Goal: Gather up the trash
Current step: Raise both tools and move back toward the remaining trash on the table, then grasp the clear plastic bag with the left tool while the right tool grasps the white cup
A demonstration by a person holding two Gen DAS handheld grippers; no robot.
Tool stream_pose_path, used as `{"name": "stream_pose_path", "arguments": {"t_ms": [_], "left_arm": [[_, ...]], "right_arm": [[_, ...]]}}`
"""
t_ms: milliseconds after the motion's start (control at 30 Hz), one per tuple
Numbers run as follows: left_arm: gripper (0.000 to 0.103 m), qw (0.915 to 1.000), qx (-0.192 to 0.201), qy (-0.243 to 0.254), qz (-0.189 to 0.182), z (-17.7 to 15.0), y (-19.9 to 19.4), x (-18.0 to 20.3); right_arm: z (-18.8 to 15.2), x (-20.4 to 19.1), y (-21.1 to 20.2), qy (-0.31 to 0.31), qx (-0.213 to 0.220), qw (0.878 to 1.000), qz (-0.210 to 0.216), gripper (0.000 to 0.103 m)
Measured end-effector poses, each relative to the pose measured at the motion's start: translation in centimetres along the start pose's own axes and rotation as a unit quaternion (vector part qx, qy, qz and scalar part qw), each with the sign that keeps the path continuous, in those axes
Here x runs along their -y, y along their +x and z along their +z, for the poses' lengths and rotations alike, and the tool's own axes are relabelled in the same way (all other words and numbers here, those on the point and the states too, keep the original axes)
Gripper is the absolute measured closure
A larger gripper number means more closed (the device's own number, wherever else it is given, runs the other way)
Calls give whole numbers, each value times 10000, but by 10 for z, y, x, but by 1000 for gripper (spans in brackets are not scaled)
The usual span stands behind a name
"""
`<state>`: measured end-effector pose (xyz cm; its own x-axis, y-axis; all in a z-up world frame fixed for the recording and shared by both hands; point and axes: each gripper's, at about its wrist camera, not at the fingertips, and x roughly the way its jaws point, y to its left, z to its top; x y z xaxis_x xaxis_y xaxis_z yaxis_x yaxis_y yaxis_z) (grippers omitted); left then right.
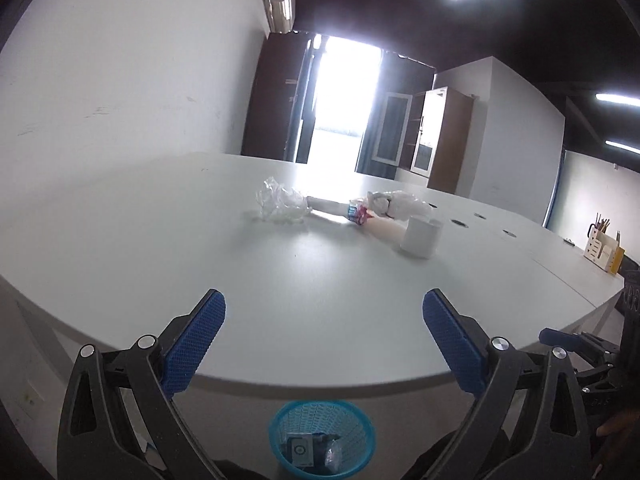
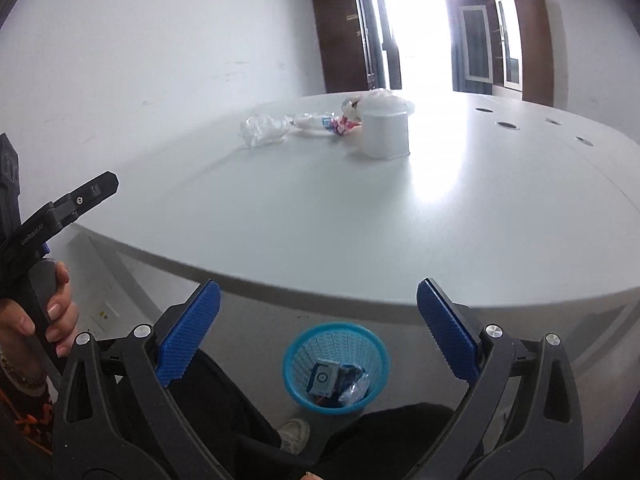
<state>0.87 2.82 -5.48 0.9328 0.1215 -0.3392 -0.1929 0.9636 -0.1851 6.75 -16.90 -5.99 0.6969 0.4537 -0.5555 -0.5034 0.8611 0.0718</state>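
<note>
Left gripper (image 1: 324, 332): jaws spread wide, nothing between the blue pads (image 1: 454, 344), held over the near edge of the table (image 1: 200, 240). Right gripper (image 2: 318, 320): jaws at full spread, likewise empty, above the blue bin (image 2: 335, 366) on the floor, which already holds a small box and some wrappers. Your left hand (image 2: 36, 316) shows at 9 o'clock in the right wrist view, wrapped round its handle. Remaining trash, all across the table toward 12 o'clock: one crumpled clear bag (image 1: 280, 200) at the left of the cluster; one bottle with a red-and-blue label (image 1: 344, 210) lying on its side just beside it; one white plastic bag (image 1: 396, 202) behind that; one white cup (image 1: 420, 236), upright, nearest you and at the right end. Recommended handling, as judgement: take the clear bag with the left gripper and the cup with the right, since each lies on its own side. Come in low and level, bite the clear bag at its bulkiest fold, as thin film slips from a shallow pinch. Close across the cup's wall gently; it looks light and may tip or crush. Keep the bin at 6 o'clock in view for the drop.
</note>
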Motion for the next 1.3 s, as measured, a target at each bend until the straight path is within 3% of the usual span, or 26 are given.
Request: {"name": "stream_pose_path", "arguments": {"t_ms": [67,167,267,467,567,700,833,967,1100,1133,1200,1300], "left_arm": [[6,10000,-43,-69,-26,14,16,-1],[6,9990,-239,261,278,31,43,3],[6,9946,-740,542,495,41,80,1],[6,9922,-1177,266,315,66,129,-11],[6,9931,-1016,-67,578,86,146,-21],[6,9922,-968,-562,541,115,181,-35],[6,9897,-1192,-415,672,140,238,-43],[6,9811,-1781,-347,669,154,297,-64],[6,9836,-1680,-245,609,149,308,-73],[6,9821,-1783,-264,551,149,309,-75],[6,9861,-1615,-264,271,157,303,-77],[6,9818,-1850,-74,432,150,309,-82]], "right_arm": [[17,4,7,55,47,10000,14,9],[41,10,17,-1,138,9998,-108,9],[62,16,31,-96,199,9994,-249,9],[96,43,62,322,120,9994,-95,9],[111,55,82,540,18,9985,-18,9],[127,61,104,550,-125,9984,-77,9],[139,67,122,416,-269,9985,-245,9],[151,76,137,414,-375,9979,-316,9],[160,84,158,361,-501,9972,-424,9],[163,83,162,342,-513,9972,-425,9],[169,81,169,316,-476,9974,-438,9],[174,78,180,292,-503,9973,-447,9]]}}
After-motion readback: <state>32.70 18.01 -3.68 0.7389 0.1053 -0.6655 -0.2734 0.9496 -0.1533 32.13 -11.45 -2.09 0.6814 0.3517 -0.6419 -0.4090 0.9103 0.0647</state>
